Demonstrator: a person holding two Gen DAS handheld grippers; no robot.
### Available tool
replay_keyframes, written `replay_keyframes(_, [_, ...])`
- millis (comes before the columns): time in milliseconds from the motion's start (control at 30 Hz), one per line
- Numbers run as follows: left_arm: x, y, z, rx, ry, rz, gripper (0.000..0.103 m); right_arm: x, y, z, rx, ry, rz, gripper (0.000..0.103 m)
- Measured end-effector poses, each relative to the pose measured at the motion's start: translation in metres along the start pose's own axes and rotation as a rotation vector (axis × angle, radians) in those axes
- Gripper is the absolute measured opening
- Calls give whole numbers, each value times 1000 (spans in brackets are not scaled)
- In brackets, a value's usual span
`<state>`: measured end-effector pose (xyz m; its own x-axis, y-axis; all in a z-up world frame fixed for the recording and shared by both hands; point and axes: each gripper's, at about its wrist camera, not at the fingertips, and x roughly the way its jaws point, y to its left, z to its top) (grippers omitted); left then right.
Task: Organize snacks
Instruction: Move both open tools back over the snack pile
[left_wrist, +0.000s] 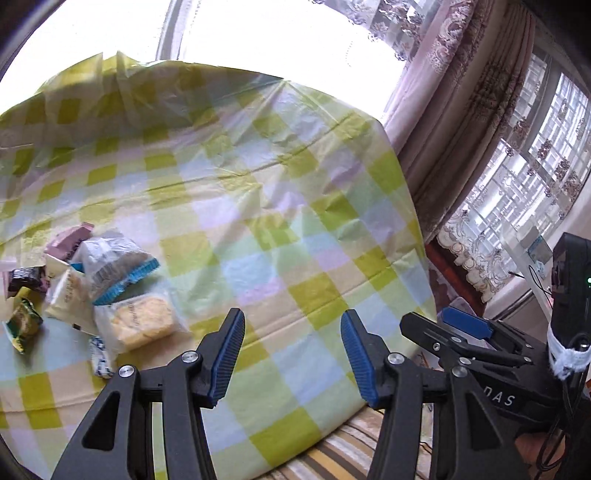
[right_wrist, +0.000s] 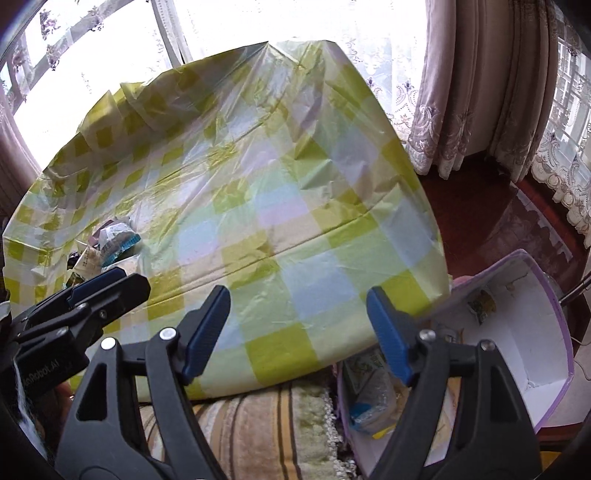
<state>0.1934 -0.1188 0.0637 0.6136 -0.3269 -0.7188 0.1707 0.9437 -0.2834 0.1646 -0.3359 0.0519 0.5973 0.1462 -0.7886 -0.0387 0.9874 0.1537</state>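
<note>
A pile of wrapped snacks (left_wrist: 92, 288) lies at the left of the checked tablecloth (left_wrist: 258, 206): a clear pack with yellow biscuits (left_wrist: 142, 325), a clear pack with a blue edge (left_wrist: 114, 269), a dark packet (left_wrist: 24, 278) and a green packet (left_wrist: 24, 321). The pile also shows in the right wrist view (right_wrist: 107, 247). My left gripper (left_wrist: 291, 354) is open and empty above the table's near edge, right of the pile. My right gripper (right_wrist: 299, 328) is open and empty over the near edge. A lilac box (right_wrist: 517, 332) beside the table holds a few snacks (right_wrist: 369, 398).
The table's right edge (left_wrist: 406, 206) drops to a dark red floor (right_wrist: 480, 206). Curtains (left_wrist: 461, 110) and bright windows stand behind. A striped cushion (right_wrist: 258, 424) lies below the near edge. My right gripper shows at the right of the left wrist view (left_wrist: 465, 332).
</note>
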Motion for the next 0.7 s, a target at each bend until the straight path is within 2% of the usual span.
replay_keyframes(133, [-17, 59, 3, -64, -49, 114, 55, 12, 49, 7, -82, -2, 41, 82])
replay_keyframes(300, [-32, 132, -5, -154, -51, 231, 55, 32, 108, 1, -235, 40, 69, 83])
replay_keyframes(467, [-29, 176, -16, -126, 18, 323, 55, 54, 148, -8, -380, 84, 74, 84])
replay_keyframes(700, [-18, 208, -27, -72, 93, 358, 55, 82, 179, -11, -508, 114, 56, 85])
